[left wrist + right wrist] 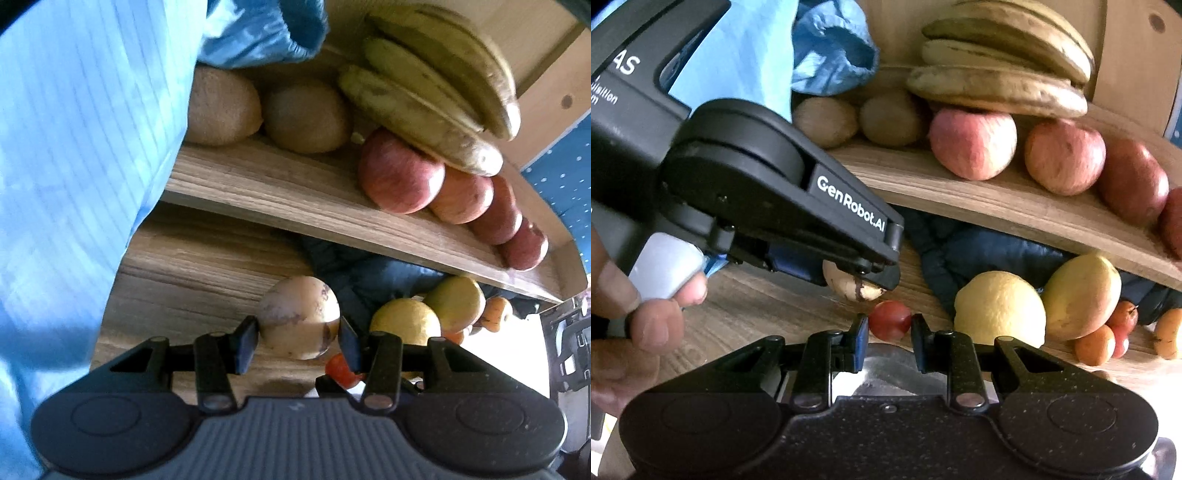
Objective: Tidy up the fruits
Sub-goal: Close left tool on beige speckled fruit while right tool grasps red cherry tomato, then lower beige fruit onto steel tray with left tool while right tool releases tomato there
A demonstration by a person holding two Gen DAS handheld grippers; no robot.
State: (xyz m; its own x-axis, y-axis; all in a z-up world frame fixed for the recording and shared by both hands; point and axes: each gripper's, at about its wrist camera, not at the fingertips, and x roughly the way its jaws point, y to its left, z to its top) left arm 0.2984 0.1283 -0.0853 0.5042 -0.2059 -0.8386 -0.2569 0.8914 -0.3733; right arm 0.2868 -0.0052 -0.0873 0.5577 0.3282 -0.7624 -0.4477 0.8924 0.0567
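Two handheld grippers work beneath a wooden shelf (280, 192) stacked with fruit. At far left of the left wrist view, a pale blue sleeve (74, 166) fills the frame edge. Right of it, two brown kiwis (221, 107) sit at the back of the shelf, then a bunch of spotted bananas (436, 85) rests on a row of red apples (402, 173) running toward the right edge. At lower centre, the left gripper (298, 338) has its two pads pressed on either side of a tan, brown-blotched round fruit (299, 317), jaws part-way apart around it, above the wood-grain surface (177, 280). Further right lie a yellow lemon (406, 321) and a yellow-green fruit (458, 302).

In the right wrist view, a person's fingers (653, 325) curl at the left edge around the other tool, whose black body crosses the upper left. At lower centre, the right gripper (889, 326) is closed narrowly on a small red fruit (890, 319), pads touching both sides. Just right sit the lemon, the yellow-green fruit, and several small orange and red fruits (1095, 345) near the lower right. Dark blue padded fabric (979, 254) lies under the shelf behind them.
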